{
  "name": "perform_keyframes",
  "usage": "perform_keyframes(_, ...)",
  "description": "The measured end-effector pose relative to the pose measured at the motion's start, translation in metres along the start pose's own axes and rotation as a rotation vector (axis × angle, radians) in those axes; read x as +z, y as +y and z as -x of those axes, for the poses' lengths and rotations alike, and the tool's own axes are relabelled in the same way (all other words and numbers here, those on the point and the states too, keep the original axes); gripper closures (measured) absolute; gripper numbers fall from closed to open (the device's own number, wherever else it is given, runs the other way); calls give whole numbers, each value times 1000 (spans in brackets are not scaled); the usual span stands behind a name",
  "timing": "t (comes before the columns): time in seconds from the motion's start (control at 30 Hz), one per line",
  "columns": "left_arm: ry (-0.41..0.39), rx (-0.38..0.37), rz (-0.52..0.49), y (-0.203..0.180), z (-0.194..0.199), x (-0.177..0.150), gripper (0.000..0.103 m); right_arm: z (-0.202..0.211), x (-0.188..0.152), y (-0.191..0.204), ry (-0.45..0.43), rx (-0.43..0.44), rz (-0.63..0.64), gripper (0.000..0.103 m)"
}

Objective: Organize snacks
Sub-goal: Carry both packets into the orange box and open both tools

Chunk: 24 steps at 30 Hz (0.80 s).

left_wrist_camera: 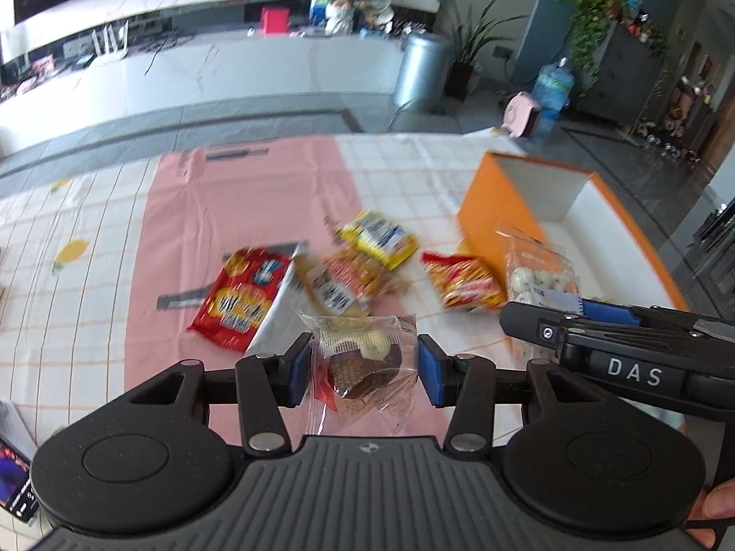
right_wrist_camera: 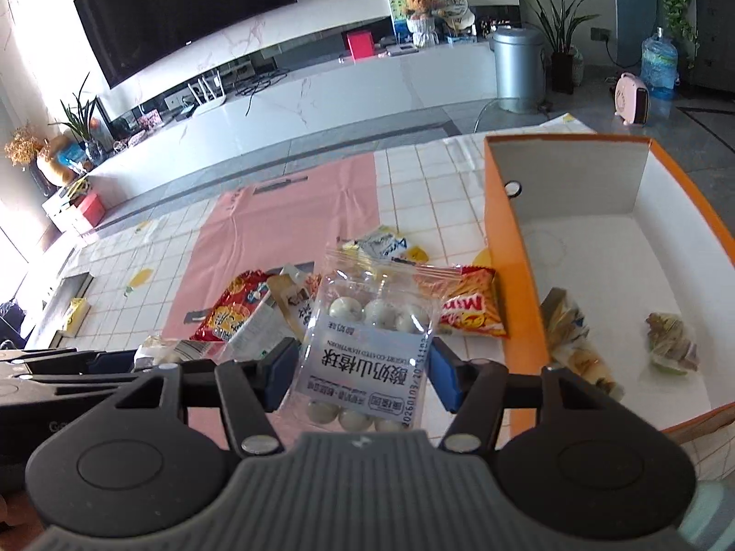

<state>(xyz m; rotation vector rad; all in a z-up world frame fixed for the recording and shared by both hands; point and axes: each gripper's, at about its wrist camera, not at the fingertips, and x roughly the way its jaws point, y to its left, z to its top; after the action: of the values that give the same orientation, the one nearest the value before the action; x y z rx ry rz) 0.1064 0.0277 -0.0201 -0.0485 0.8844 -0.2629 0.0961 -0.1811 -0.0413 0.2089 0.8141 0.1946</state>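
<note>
Snacks lie scattered on the desk (left_wrist_camera: 92, 211), and one clear-wrapped chocolate cake (left_wrist_camera: 363, 358) is pinched between the blue pads of the left claw (left_wrist_camera: 363, 367), raised above the pink strip of the cloth. In the left wrist view, a red packet (left_wrist_camera: 239, 298) is seen at 10 o'clock of the claw, a yellow packet (left_wrist_camera: 379, 236) at 12 o'clock, and a red-and-yellow chip bag (left_wrist_camera: 464, 282) at 1 o'clock. The orange box (left_wrist_camera: 496, 197) stands at 2 o'clock, and the right claw (left_wrist_camera: 542, 317) is seen at 3 o'clock, closed on a bag of white balls (left_wrist_camera: 537, 271).

In the right wrist view, the bag of white balls (right_wrist_camera: 367, 344) is pinched by the right claw (right_wrist_camera: 363, 372). The orange box (right_wrist_camera: 510, 248) stands at 2 o'clock, with two wrapped snacks (right_wrist_camera: 670, 344) on its white floor. The chip bag (right_wrist_camera: 468, 307) lies just beside the box wall.
</note>
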Motion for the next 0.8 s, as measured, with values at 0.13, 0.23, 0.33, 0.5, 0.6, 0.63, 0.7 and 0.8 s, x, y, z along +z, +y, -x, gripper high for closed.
perform_keyframes(0.13,-62,-66,-37,-27,17,13,50,28,13,-17,-43,-3,11,44)
perform_keyframes(0.23,-92,-118,-74,-50,24,20,50,49,23,-38,-62,-6,14,44)
perform_keyframes(0.33,-113,-143,-162,-78,23,24,50,65,32,-63,-61,-6,8,44)
perform_keyframes(0.5,-101,-191,-279,-121,7,32,50,80,41,-108,-40,-58,8,44)
perform_keyframes(0.6,-73,-218,-353,-144,-9,34,50,77,42,-132,-10,-88,22,44)
perform_keyframes(0.63,-58,-221,-383,-153,-18,34,50,74,41,-140,10,-91,22,44)
perform_keyframes(0.7,-33,-225,-439,-167,-31,33,50,66,40,-155,53,-90,34,44)
perform_keyframes(0.8,19,-227,-535,-184,-53,28,50,49,35,-172,119,-110,74,44)
